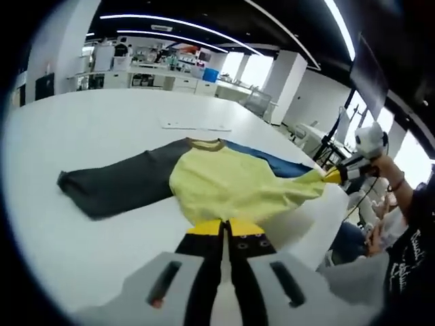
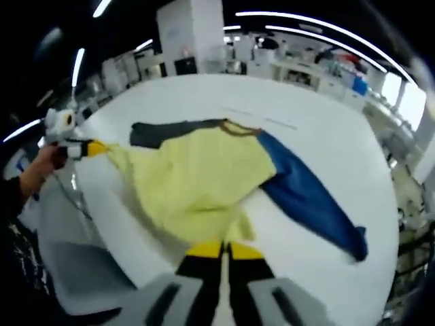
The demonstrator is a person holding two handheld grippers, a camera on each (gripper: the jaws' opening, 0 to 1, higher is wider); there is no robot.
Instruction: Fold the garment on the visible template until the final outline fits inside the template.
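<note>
**A:** Left gripper (image 1: pixel 225 227) first: its yellow-tipped jaws are pressed together on the near hem of the yellow shirt (image 1: pixel 231 183). The right gripper (image 2: pixel 224 248) is likewise clamped on the hem, at the other bottom corner.

**B:** Where's the garment lying?

**A:** Spread on the white table (image 1: pixel 102 125), collar at the far side. In the left gripper view the dark grey sleeve (image 1: pixel 112 183) stretches left and the blue sleeve (image 1: pixel 272 161) runs right behind the body. The hem is drawn out toward both grippers, right at the near table edge.

**B:** And the template?

**A:** I can only make out a faint outline (image 1: pixel 196 126) on the table beyond the collar; too unclear to call.

**B:** So which step?

**A:** My reading: the first fold, bottom up. Next calls for lifting both corners together and carrying the hem level toward the collar, keeping the sleeves on the table.
</note>
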